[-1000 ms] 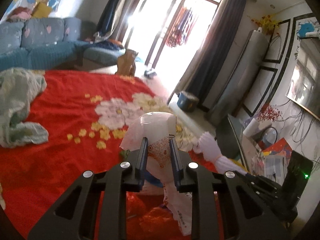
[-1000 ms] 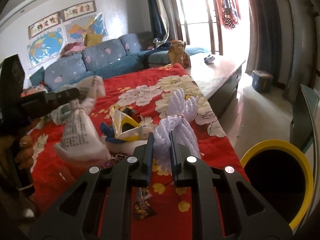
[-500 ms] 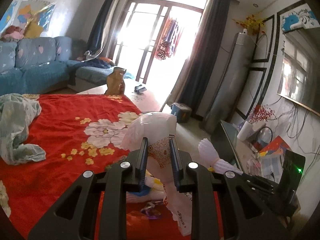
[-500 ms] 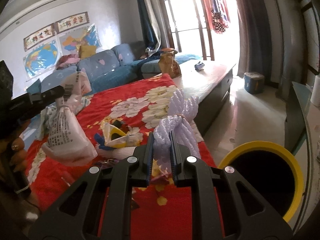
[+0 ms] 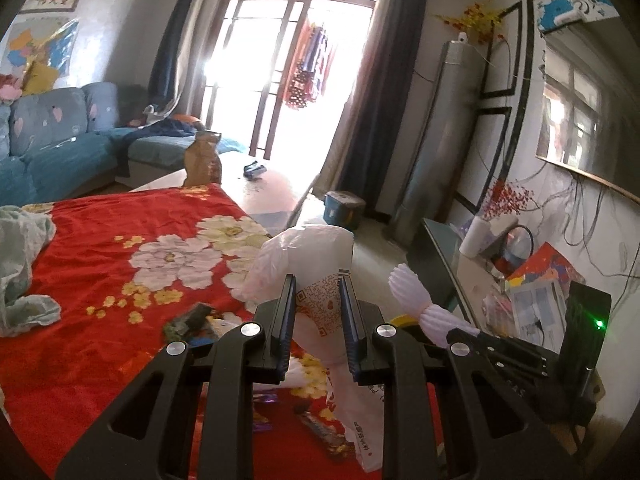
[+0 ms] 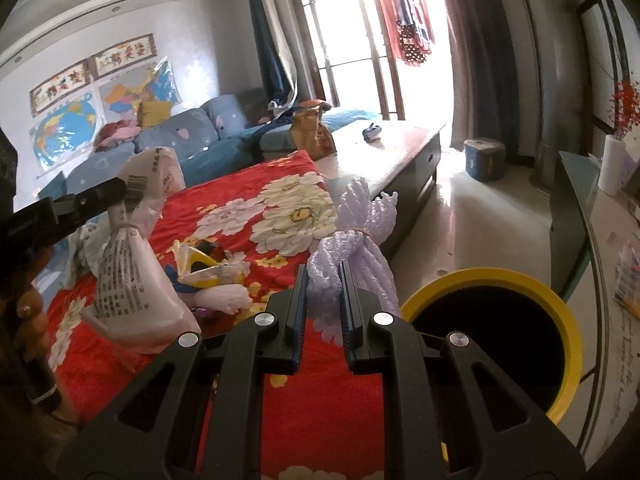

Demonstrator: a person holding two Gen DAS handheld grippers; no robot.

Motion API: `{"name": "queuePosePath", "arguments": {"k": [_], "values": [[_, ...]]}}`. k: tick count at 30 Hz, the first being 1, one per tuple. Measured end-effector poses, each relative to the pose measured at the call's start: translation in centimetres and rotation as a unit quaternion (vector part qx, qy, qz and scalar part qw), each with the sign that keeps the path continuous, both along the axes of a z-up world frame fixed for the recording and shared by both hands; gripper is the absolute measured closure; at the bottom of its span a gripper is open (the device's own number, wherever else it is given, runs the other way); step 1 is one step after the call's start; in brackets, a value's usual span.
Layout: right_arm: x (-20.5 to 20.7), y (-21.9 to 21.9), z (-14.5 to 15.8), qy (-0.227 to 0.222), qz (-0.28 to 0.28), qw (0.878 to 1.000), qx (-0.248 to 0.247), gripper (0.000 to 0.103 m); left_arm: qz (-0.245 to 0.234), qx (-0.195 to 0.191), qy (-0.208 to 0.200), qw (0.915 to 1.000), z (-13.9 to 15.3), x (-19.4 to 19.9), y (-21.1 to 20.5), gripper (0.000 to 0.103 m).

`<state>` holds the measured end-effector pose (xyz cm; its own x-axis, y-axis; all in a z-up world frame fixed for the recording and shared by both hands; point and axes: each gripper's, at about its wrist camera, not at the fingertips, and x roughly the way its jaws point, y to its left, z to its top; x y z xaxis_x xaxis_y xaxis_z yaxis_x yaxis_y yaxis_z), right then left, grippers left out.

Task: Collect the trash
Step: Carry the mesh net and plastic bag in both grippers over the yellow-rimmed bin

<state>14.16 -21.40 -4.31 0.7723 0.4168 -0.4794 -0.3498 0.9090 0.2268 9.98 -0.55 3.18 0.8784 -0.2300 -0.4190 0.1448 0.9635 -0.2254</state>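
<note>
Trash in both: left tool (image 5: 316, 304) narrowly clamping plastic bag (image 5: 308, 256), right tool (image 6: 324, 292) (nearly closed) pinching seemingly foam netting (image 6: 352, 256)

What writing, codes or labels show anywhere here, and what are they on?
Nothing reads clearly.
White plastic bag in the left gripper: a QR code, a barcode and printed characters, too blurred.
Framed banners on the wall: large characters, too blurred.
Wall maps: no legible labels.

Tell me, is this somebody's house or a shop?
Most likely a home's living room: a blue sofa, wall maps, and a low table partly under a red flowered cloth.
</note>
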Motion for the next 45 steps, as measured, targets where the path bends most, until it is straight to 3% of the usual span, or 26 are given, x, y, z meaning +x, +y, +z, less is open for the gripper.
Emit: {"name": "queuePosePath", "arguments": {"k": [18,45], "values": [[-0.5,-4.2,-1.2,0.028,-0.045,0.999,0.003,0.093,-0.036,0.035,0.026,0.9984,-1.8,1.6,-6.2,0.082],[-1.0,-11.4,-5.4,0.109,-0.115,0.987,0.033,0.093,-0.080,0.100,0.055,0.9903,-5.5,5.4,-16.4,0.082]]}}
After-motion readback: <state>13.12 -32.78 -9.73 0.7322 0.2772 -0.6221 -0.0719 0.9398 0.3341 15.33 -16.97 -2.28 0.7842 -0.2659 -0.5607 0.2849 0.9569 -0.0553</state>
